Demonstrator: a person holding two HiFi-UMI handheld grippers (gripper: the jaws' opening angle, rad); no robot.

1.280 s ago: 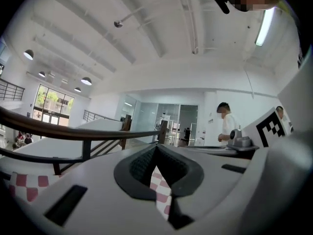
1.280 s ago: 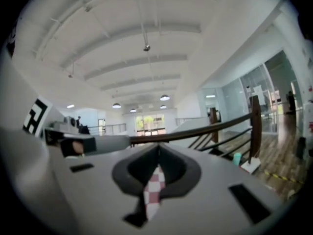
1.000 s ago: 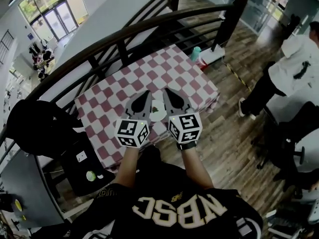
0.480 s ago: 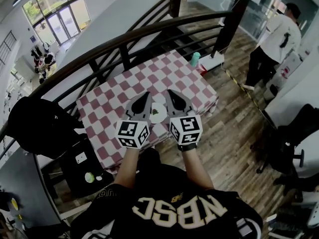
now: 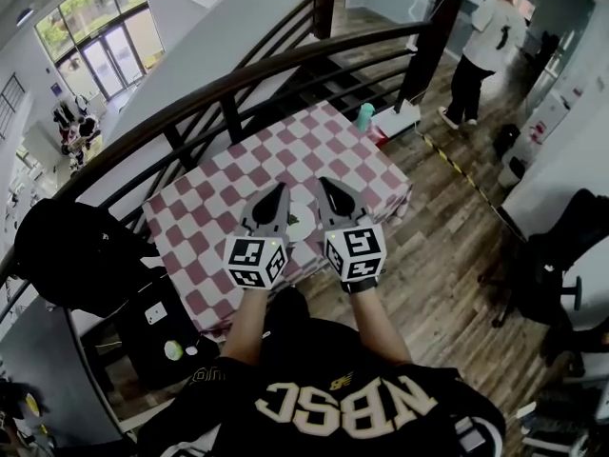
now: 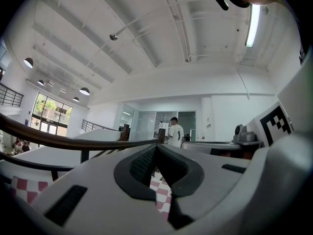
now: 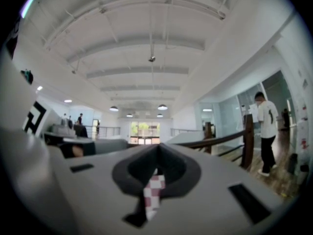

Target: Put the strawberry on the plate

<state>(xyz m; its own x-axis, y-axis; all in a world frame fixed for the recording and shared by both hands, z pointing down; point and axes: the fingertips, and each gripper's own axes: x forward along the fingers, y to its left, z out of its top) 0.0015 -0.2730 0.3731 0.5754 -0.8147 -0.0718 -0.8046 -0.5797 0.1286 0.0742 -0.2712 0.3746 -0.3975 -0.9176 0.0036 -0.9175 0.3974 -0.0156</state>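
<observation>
Over checkered table: L gripper, R gripper side by side, both w/ jaws pressed together, empty. Between them on table: plate, partly hidden; strawberry not discernible.

We count two grippers: left gripper, right gripper; one table; one plate; one bottle; one bystander.

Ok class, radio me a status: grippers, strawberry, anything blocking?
Left gripper shut, empty. Right gripper shut, empty. Plate shows between them, on checked table; strawberry not discernible. No obstruction seen.
</observation>
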